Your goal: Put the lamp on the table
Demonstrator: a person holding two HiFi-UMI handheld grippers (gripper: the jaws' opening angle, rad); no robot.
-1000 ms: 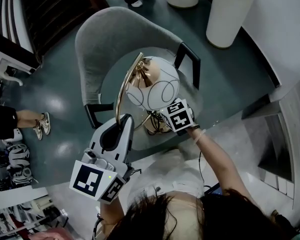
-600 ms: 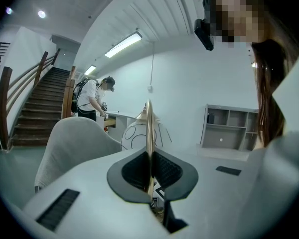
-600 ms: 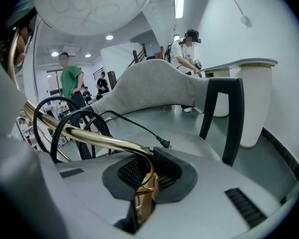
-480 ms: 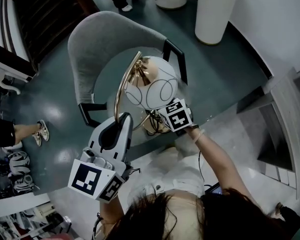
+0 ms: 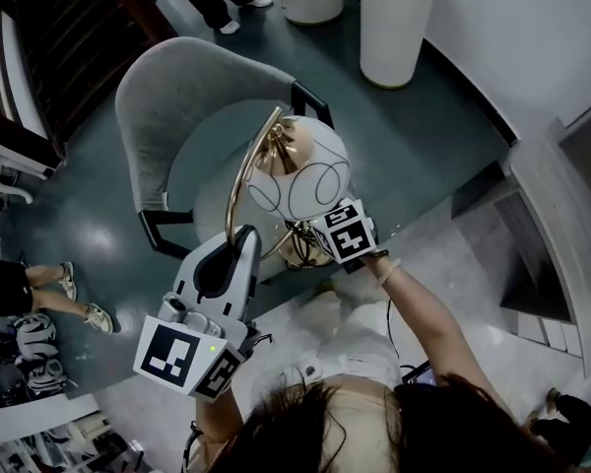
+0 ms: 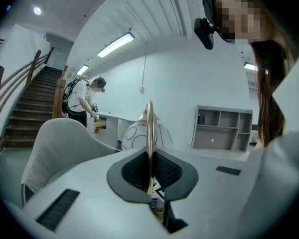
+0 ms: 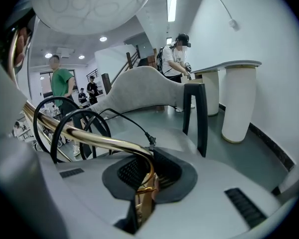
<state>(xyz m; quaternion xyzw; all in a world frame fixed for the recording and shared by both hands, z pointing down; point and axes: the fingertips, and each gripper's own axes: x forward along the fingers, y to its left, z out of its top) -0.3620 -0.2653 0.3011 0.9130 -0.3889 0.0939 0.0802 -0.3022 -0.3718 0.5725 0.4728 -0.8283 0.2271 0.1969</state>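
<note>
**Lamp held in both hand-held grippers above the grey armchair**

The lamp [image 5: 300, 168] is off the ground, carried between the two tools over the seat of a grey armchair [image 5: 177, 97]. Its white globe shade [image 5: 305, 175], marked with thin circular lines, sits at the middle of the head view, and a curved brass stem [image 5: 244, 170] arcs up its left side.

The left hand-held gripper [image 5: 239, 238] is closed on that brass stem. In its own view the thin gold bar [image 6: 149, 133] stands upright between the two dark ribbed pads, which press on it from both sides, and the globe shows just behind.

The right hand-held gripper [image 5: 312, 241] reaches in under the globe from the right and is clamped on the lamp's lower brass tubing [image 7: 89, 138]. In its own view the tube bends down between the pads and is held tight. A black cord [image 7: 65, 118] loops just beside the tube, and the globe [image 7: 89, 4] hangs overhead. The lamp's foot is hidden behind the globe and the grippers, so I cannot tell whether it touches the seat.

The armchair stands on a dark teal floor [image 5: 414, 136]. Two white columns [image 5: 399, 18] stand beyond the chair, near the pale wall. The left gripper view shows a staircase [image 6: 25, 113] at the left, a person [image 6: 82, 98] standing behind the chair, and a grey shelf unit [image 6: 222, 128] against the wall to the right.
</note>
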